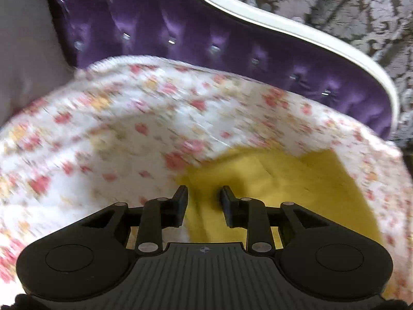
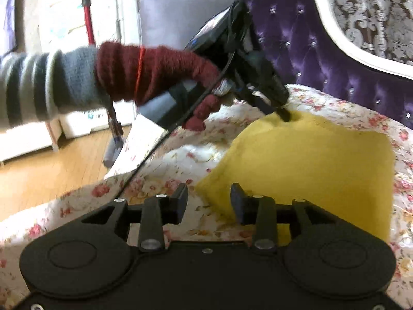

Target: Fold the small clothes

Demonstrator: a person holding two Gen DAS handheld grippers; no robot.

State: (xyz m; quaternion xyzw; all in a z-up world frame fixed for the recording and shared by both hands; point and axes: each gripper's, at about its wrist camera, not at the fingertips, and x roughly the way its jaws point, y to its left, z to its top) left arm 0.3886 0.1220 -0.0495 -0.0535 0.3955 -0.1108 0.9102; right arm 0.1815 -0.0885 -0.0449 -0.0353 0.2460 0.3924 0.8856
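Note:
A yellow cloth (image 2: 309, 160) lies on a floral bedspread (image 2: 180, 160). In the right wrist view my left gripper (image 2: 285, 116), held by a hand in a maroon glove, presses its fingertips into the cloth's far left edge. In its own view the left gripper (image 1: 204, 193) has its jaws apart over the yellow cloth (image 1: 296, 180), its left finger (image 1: 182, 199) at the cloth's edge. My right gripper (image 2: 209, 193) is open just above the cloth's near left corner, nothing between its jaws.
A purple tufted headboard (image 2: 309, 38) with a white frame (image 1: 284, 28) rises behind the bed. A grey pillow (image 1: 23, 51) leans at the left. A wooden floor (image 2: 38, 175) and white furniture lie beyond the bed's left edge.

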